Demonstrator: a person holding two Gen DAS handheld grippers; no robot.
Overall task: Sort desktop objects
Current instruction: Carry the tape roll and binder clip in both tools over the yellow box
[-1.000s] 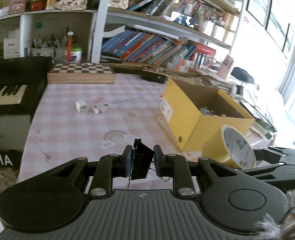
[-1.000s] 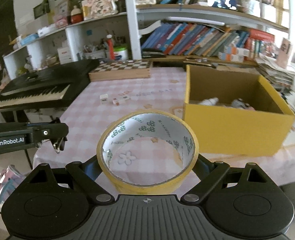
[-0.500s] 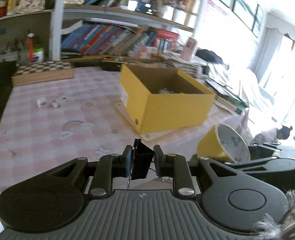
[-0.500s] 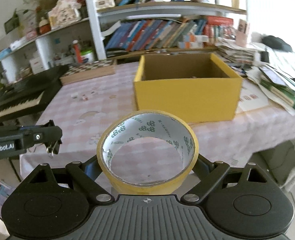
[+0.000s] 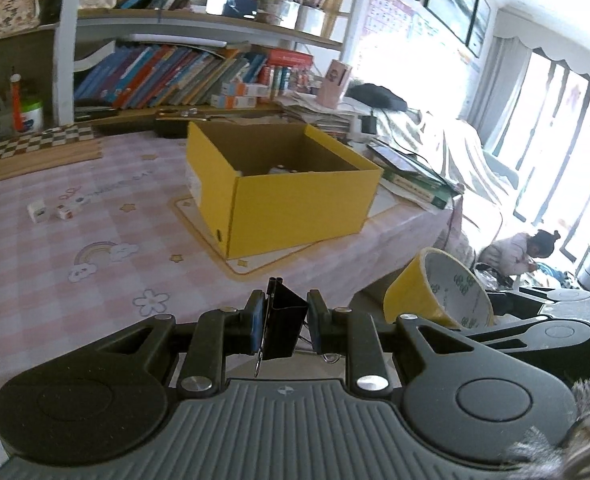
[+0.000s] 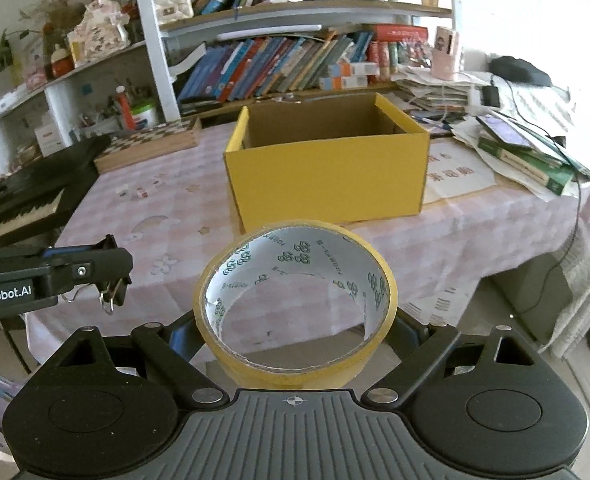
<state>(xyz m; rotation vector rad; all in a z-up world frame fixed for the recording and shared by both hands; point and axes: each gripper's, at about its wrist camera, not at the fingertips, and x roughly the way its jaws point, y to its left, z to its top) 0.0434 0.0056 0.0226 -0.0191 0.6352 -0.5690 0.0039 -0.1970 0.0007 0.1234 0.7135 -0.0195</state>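
Observation:
My left gripper (image 5: pixel 282 322) is shut on a black binder clip (image 5: pixel 281 326), held off the table's near edge. It also shows in the right wrist view (image 6: pixel 111 280) at the left. My right gripper (image 6: pixel 295 320) is shut on a yellow tape roll (image 6: pixel 295 372), which also shows in the left wrist view (image 5: pixel 439 300) at the right. An open yellow box (image 5: pixel 295 200) stands on the pink checked tablecloth (image 5: pixel 95 240); in the right wrist view the box (image 6: pixel 327 176) is straight ahead. Small items lie inside it.
Small white dice-like blocks (image 5: pixel 51 211) lie at the table's left. A chessboard box (image 5: pixel 43 152) and bookshelves stand at the back. A keyboard piano (image 6: pixel 19 204) is left. Books and papers (image 6: pixel 527 156) pile right of the box.
Both grippers have pulled back from the table and swung right with their loads still held. The yellow box now sits farther away and nearer the centre of each view.

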